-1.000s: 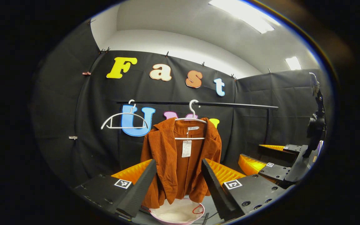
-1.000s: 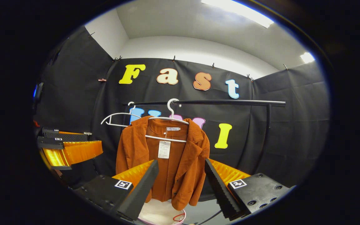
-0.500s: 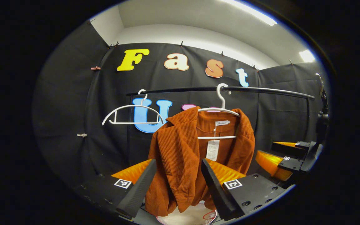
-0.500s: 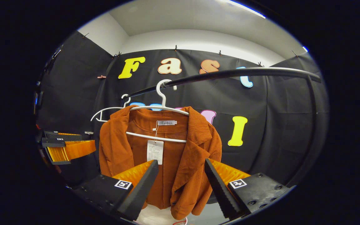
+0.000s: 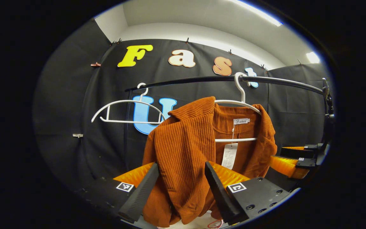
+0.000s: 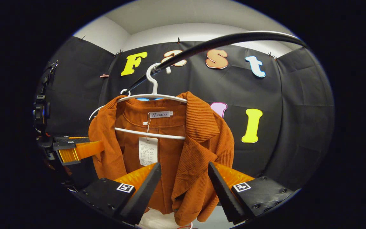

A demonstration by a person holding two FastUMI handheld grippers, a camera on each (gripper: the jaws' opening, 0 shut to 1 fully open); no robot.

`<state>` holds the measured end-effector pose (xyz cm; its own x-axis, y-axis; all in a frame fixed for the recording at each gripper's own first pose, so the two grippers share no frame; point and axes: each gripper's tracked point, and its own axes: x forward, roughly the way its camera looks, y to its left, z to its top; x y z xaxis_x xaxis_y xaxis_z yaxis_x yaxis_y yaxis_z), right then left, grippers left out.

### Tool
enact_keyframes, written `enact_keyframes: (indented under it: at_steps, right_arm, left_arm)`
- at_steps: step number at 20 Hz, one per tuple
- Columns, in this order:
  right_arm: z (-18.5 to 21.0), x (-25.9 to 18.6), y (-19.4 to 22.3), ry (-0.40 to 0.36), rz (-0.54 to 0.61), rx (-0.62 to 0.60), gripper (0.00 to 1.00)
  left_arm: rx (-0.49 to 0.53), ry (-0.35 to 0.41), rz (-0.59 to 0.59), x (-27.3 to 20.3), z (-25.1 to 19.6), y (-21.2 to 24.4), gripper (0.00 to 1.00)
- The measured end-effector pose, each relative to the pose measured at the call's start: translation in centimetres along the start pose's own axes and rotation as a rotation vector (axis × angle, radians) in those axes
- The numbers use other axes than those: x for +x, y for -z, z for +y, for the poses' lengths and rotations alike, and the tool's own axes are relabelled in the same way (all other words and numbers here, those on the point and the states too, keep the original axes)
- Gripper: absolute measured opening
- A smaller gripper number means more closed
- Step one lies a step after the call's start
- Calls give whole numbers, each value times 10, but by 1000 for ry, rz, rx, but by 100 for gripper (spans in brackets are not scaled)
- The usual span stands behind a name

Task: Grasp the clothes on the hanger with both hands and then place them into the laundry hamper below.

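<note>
approach stage, no grasp yet. jacket (image 5: 183, 152) on its hanger (image 5: 238, 103) on the rail (image 5: 202, 81), dead ahead of both tools. left gripper (image 5: 181, 190): fingers spread, one jacket shoulder and front framed in the gap, contact not evident. right gripper (image 6: 183, 190): fingers spread, other lapel ahead in the gap, no pinch. hamper (image 6: 151, 221): pale rim below the hem, under the fingertips. empty hanger (image 5: 125, 109) off to left gripper's left. left to do: pinch both sides, lift off, lower into hamper.
</note>
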<state>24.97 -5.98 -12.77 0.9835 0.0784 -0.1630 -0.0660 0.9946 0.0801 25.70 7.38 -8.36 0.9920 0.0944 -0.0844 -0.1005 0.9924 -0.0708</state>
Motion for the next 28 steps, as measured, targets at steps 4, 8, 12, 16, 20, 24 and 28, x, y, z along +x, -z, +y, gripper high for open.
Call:
enact_keyframes:
  at_steps: [4, 8, 12, 16, 20, 24, 28]
  right_arm:
    - [-1, 16, 5, -20, 7, -2, 97]
    - [-6, 32, 9, -26, 16, 26, 97]
    - [-13, 50, 12, -10, 17, 36, 97]
    - [-30, 60, 18, 31, 29, 53, 97]
    - [-24, 69, 24, -7, 58, 124, 97]
    - [-3, 83, 16, -72, 29, 121, 97]
    - [-27, 101, 16, -27, 10, 137, 98]
  left_arm:
    - [-59, 30, 3, 4, -21, -6, 92]
    - [-54, 22, -2, 16, -39, -10, 91]
    - [-23, -39, 4, 34, -41, -7, 92]
    - [-10, -72, 8, 41, -41, -5, 92]
    - [-23, -88, 9, 47, -38, -6, 92]
    - [-31, -111, 1, 51, -37, -9, 92]
    - [-25, -133, -13, 53, -31, -11, 86]
